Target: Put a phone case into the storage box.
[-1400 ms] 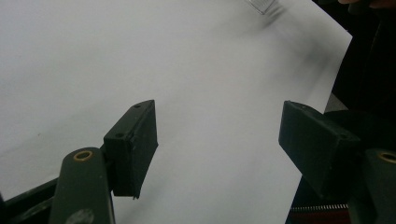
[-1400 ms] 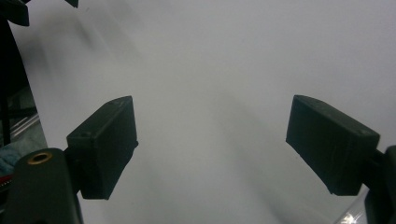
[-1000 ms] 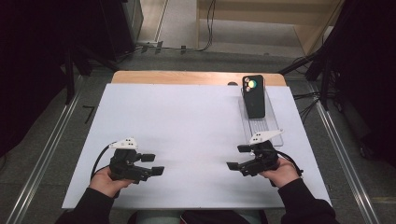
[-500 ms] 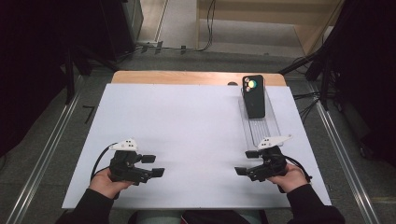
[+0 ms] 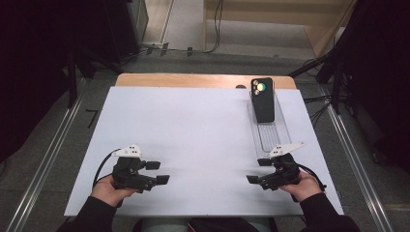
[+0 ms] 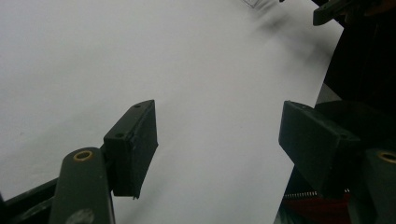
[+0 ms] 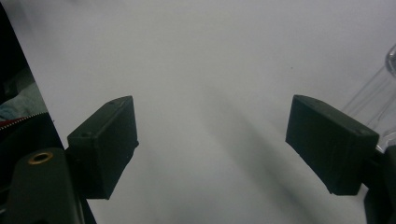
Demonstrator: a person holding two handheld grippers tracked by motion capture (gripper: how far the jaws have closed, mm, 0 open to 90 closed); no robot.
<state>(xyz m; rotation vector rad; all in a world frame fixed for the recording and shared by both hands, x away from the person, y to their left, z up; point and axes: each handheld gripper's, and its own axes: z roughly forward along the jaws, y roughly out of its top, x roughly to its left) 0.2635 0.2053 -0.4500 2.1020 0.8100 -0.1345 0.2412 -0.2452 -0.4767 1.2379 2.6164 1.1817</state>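
Both claws stood released: my left claw (image 5: 157,172) at the frame's lower left, my right claw (image 5: 259,170) at lower right. Above the right one lay a clear tray (image 5: 270,135) holding a black phone (image 5: 262,99) on the white table (image 5: 193,125).

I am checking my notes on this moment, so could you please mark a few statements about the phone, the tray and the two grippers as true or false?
1. The black smartphone lies on the far end of the clear plastic tray. True.
2. The right gripper grips the phone. False: its jaws are open and empty over the white table cover.
3. The left gripper is open and empty. True.
4. The tray sits at the table's left side. False: it is at the right.
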